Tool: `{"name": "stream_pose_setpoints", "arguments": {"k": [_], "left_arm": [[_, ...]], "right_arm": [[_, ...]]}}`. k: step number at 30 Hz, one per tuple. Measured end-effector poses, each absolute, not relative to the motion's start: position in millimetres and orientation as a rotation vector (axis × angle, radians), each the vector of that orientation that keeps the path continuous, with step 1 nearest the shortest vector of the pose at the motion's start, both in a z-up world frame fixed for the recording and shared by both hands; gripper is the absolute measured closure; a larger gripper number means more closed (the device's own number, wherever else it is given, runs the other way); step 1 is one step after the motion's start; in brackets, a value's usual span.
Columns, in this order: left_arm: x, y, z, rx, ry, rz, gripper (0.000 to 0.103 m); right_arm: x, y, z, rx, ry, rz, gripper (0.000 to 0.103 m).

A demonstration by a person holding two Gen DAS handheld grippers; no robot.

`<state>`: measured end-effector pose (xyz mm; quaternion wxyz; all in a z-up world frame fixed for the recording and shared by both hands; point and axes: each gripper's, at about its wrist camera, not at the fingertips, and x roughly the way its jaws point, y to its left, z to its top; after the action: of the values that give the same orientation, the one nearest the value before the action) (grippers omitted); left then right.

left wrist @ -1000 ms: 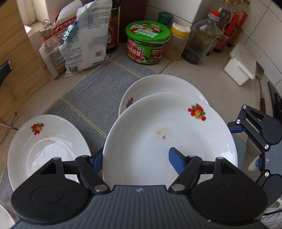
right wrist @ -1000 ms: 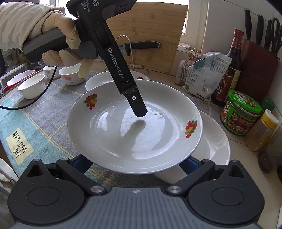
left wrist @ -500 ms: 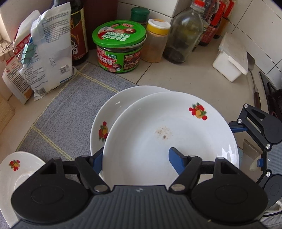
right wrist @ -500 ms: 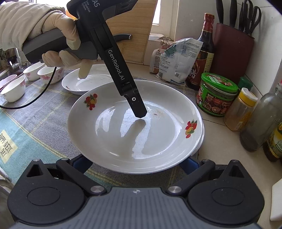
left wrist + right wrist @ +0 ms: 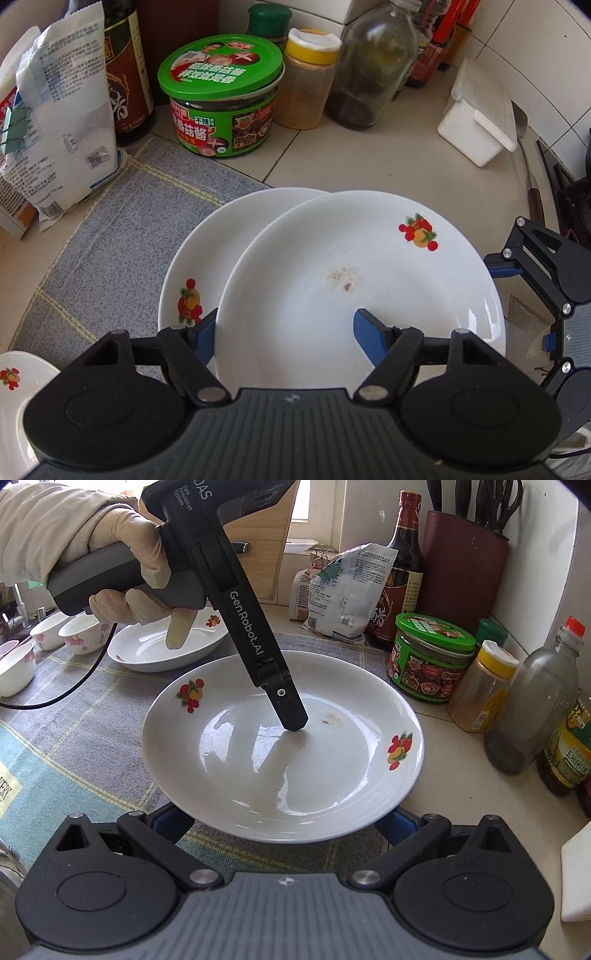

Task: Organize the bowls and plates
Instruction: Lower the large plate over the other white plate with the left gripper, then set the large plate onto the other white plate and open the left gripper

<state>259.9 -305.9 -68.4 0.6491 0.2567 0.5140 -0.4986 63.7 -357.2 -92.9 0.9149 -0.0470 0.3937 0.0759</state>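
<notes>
A white plate with fruit prints [image 5: 354, 284] [image 5: 280, 753] is held above a second white plate [image 5: 207, 266] that lies on the grey mat. My left gripper [image 5: 284, 332] is shut on the upper plate's near rim, one finger [image 5: 369, 341] inside the plate, the other under it. In the right wrist view its finger [image 5: 288, 709] rests in the plate. My right gripper [image 5: 280, 823] is open, its fingers spread below the plate's near edge. The lower plate is hidden in the right wrist view.
A third plate [image 5: 166, 646] lies further left on the mat [image 5: 110, 236]. Small bowls [image 5: 81, 635] stand at the far left. A green-lidded jar [image 5: 221, 96], spice jar [image 5: 310, 77], bottles, flour bags [image 5: 62, 122] and a white box [image 5: 480, 114] line the back.
The held plate has moved right, toward the jars, and now hangs over the second plate, nearly covering it. The third plate has slid off to the left of view.
</notes>
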Motion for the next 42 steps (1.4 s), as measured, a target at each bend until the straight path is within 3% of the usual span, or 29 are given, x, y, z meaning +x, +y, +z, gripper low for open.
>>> {"name": "stream_pose_setpoints", "arguments": {"k": [42], "left_arm": [[273.1, -326.4, -79.9, 0.66, 1.151, -1.125, 0.024]], "right_arm": [[81.9, -357.1, -87.2, -0.052, 0.894, 0.118, 0.0]]}}
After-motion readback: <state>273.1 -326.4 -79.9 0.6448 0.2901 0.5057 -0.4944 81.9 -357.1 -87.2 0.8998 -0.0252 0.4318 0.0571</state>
